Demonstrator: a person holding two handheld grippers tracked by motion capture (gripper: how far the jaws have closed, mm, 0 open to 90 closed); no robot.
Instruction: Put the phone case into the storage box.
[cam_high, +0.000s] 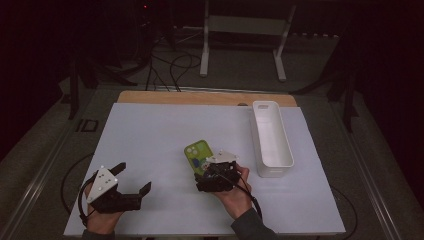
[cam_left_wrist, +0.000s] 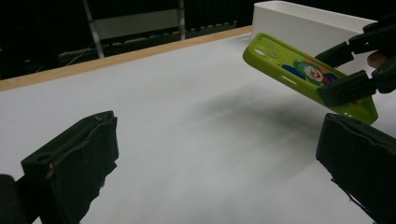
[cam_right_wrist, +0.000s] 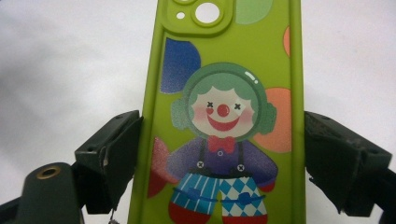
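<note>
Two tools, right tool (cam_right_wrist: 219, 163) gripping phone case (cam_right_wrist: 224, 116), left tool (cam_high: 134, 179) agape

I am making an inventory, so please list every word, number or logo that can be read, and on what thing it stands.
There are none: the green phone case, held in the right claw, bears only a clown drawing, without letters.
The white bin is plain.
</note>
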